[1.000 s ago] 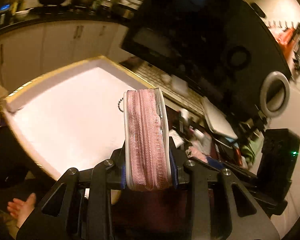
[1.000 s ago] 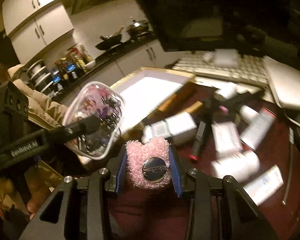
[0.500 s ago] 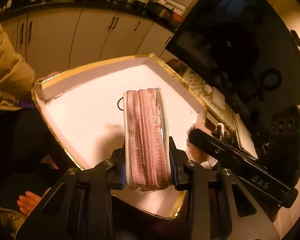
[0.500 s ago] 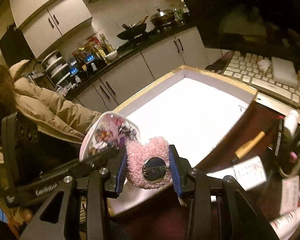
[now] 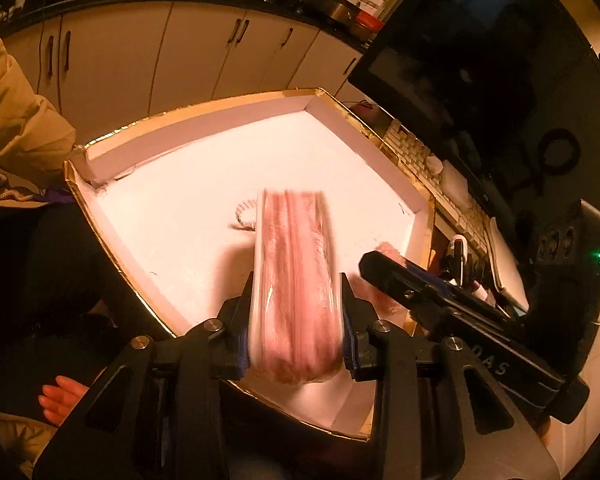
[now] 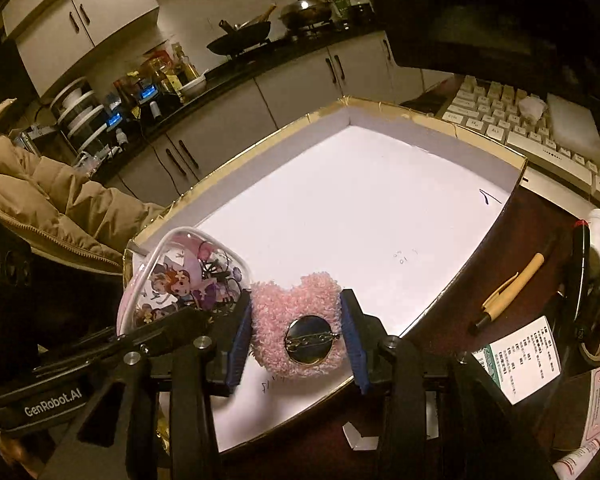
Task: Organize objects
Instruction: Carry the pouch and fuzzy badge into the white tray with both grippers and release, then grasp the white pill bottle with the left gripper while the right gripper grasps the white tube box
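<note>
My left gripper point(image 5: 296, 336) is shut on a pink zippered pouch point(image 5: 294, 280), seen edge-on and blurred, held over the near part of a white shallow box with a gold rim point(image 5: 188, 216). In the right wrist view the pouch point(image 6: 180, 280) shows a clear side with cartoon figures. My right gripper point(image 6: 296, 340) is shut on a pink fuzzy brooch with a round metal pin back point(image 6: 298, 332), held over the box's near edge point(image 6: 440, 304). The right gripper also shows in the left wrist view point(image 5: 384, 264), close to the right of the pouch.
A keyboard point(image 6: 540, 136) and a dark monitor point(image 5: 460, 72) lie beyond the box. Right of the box are a yellow pen point(image 6: 508, 292), a black marker point(image 6: 580, 264), paper leaflets point(image 6: 520, 360) and tape. A person in a tan coat point(image 6: 52, 196) sits at the left.
Both grippers have moved left and forward over the white box with their objects still held. The pouch is now blurred and tilting in the left gripper.
</note>
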`<state>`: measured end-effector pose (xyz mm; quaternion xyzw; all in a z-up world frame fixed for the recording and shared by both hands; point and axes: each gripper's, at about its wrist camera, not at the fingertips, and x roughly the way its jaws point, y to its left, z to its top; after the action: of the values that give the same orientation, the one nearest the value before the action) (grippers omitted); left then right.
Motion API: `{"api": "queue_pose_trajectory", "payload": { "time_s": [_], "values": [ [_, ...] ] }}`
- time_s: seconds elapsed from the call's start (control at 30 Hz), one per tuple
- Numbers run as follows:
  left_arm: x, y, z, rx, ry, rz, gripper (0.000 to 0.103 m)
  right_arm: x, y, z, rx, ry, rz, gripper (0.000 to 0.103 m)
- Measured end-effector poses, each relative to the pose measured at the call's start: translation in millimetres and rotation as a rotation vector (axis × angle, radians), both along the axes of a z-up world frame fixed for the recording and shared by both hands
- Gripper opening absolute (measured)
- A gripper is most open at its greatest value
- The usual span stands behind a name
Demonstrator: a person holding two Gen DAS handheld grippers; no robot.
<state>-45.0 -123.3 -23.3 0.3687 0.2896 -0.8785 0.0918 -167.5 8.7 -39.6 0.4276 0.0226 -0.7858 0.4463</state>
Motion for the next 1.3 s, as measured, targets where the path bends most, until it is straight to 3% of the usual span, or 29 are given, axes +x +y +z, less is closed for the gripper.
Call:
{"api": "queue_pose_trajectory", "payload": {
  "time_s": [0.07, 0.27, 0.4, 0.47, 0.67, 0.87, 1.13, 1.3],
  "values": [
    [2, -1, 2, -0.01, 0.006, 0.012, 0.049, 1, 2, 2, -0.015, 0.001, -0.009, 0.051],
    [11, -7, 11, -0.02, 0.037, 0.065, 0.052, 2, 10, 9, -0.03, 0.012, -0.022, 0.06],
    [29, -6, 28, -0.062, 0.131, 0.12, 0.054, 3, 26, 17, -0.056, 0.016, -0.043, 0.06],
    [37, 1, 38, -0.103, 0.183, 0.126, 0.06, 5, 43, 21, -0.085, 0.01, -0.057, 0.06],
    [28, 56, 53, -0.164, 0.227, -0.089, 0.06, 14, 108, 21, -0.163, -0.042, -0.115, 0.06],
    [5, 112, 42, -0.177, 0.182, -0.303, 0.06, 26, 168, 21, -0.113, 0.012, -0.197, 0.06],
    [-16, 138, 28, -0.18, 0.118, -0.388, 0.06, 33, 241, 14, -0.079, 0.013, -0.423, 0.06],
    [-20, 138, 20, -0.173, 0.091, -0.387, 0.06, 21, 262, 0, -0.037, -0.045, -0.535, 0.06]
  ]
}}
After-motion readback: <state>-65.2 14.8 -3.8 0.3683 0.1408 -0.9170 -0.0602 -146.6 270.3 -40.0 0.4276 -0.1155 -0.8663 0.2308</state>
